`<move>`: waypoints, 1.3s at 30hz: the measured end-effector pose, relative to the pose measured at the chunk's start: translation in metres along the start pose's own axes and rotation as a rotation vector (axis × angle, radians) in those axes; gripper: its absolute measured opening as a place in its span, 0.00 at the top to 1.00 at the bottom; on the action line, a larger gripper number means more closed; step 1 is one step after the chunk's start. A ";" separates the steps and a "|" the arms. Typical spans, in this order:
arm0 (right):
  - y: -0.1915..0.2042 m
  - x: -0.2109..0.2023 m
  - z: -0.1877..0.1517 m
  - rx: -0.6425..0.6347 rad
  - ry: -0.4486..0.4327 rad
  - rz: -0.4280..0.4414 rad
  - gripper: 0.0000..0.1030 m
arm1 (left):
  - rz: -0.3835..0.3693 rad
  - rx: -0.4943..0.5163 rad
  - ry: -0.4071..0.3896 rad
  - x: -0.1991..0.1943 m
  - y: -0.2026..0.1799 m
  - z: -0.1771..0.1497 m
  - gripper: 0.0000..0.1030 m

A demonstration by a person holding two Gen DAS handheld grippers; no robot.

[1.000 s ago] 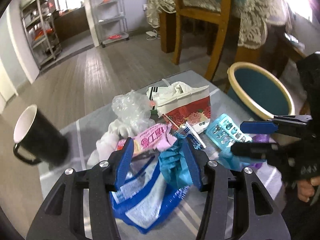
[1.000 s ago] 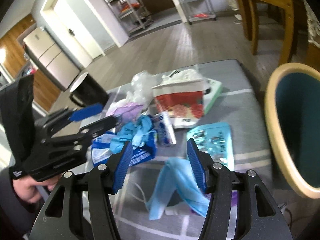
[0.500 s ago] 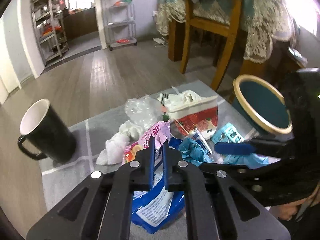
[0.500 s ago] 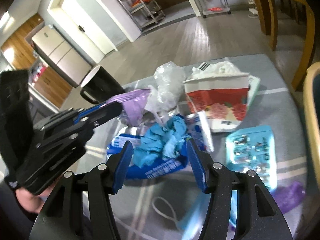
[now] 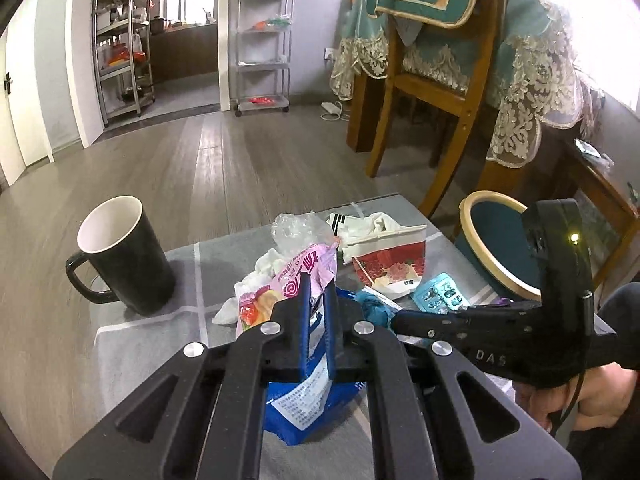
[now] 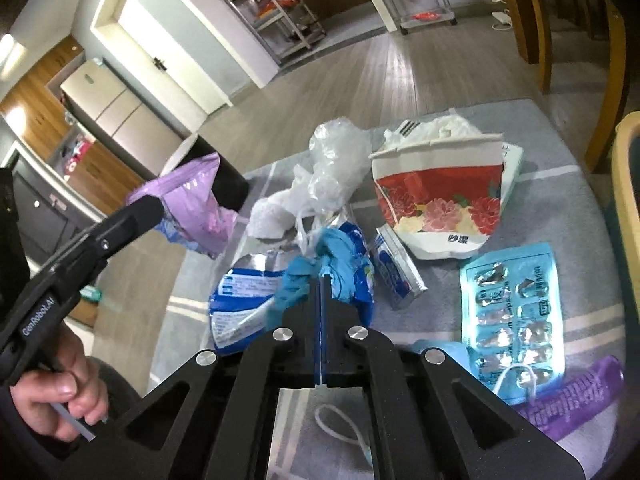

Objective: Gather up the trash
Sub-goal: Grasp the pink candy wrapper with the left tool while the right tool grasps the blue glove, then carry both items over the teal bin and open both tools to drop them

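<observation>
Already the left claw [image 5: 316,296] pinches a pink crinkled snack wrapper [image 5: 280,284] at frame centre; the right claw [image 6: 321,292], just closed, nips blue crumpled gloves [image 6: 320,264] above the grey checked surface [image 6: 540,152], litter crowding its far edge

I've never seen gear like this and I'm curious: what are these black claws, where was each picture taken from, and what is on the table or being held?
They are hand-held two-finger grippers, one in each of a person's hands. Each has a wide-angle camera looking along its fingers. One picture is from the left gripper, the other from the right gripper, and each also shows the other tool. On the grey table lies trash: a red flowered paper bag, clear plastic, a blue-and-white packet and a blister pack. There is also a black mug. The left gripper is shut on a pink snack wrapper, held above the pile. The right gripper's jaws have just closed, apparently pinching a crumpled blue wad.
</observation>
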State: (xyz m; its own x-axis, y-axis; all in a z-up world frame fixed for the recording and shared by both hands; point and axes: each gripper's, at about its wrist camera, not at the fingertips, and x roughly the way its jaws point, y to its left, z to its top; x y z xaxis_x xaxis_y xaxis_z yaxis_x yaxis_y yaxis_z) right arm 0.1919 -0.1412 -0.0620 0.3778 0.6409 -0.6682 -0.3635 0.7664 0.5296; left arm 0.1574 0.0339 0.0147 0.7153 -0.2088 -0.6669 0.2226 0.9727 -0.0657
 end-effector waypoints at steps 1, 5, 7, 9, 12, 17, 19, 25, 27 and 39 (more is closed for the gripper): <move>0.001 -0.003 0.000 -0.002 -0.007 0.003 0.99 | 0.001 -0.003 -0.001 -0.003 -0.001 0.000 0.95; 0.007 -0.018 0.000 -0.022 -0.042 0.019 0.99 | 0.005 -0.021 -0.006 -0.013 -0.002 -0.001 0.95; 0.009 -0.026 0.001 -0.023 -0.059 0.025 0.99 | 0.005 -0.028 -0.013 -0.018 -0.002 -0.001 0.95; 0.011 -0.034 0.001 -0.024 -0.077 0.031 0.99 | 0.002 -0.038 -0.023 -0.025 -0.003 0.000 0.95; 0.010 -0.051 0.000 -0.015 -0.109 0.047 0.99 | -0.005 -0.051 -0.039 -0.034 -0.004 0.001 0.95; -0.003 -0.082 -0.003 0.039 -0.175 0.084 0.99 | -0.020 -0.070 -0.062 -0.047 -0.008 0.002 0.96; -0.008 -0.091 -0.005 0.056 -0.197 0.089 0.99 | -0.028 -0.075 -0.074 -0.052 -0.010 0.002 0.96; -0.017 -0.115 -0.011 0.087 -0.246 0.087 0.99 | -0.075 -0.097 -0.107 -0.060 -0.019 0.010 0.96; -0.020 -0.121 -0.013 0.089 -0.258 0.067 0.99 | -0.090 -0.090 -0.113 -0.060 -0.025 0.013 0.96; -0.048 -0.156 -0.016 0.148 -0.355 -0.006 0.99 | -0.174 -0.033 -0.110 -0.046 -0.070 0.031 0.96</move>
State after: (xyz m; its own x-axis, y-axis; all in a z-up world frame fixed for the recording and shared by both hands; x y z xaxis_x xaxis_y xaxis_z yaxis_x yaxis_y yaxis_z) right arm 0.1371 -0.2787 0.0082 0.6603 0.5913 -0.4631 -0.2429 0.7516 0.6133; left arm 0.1291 -0.0273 0.0731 0.7366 -0.3817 -0.5584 0.3286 0.9235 -0.1978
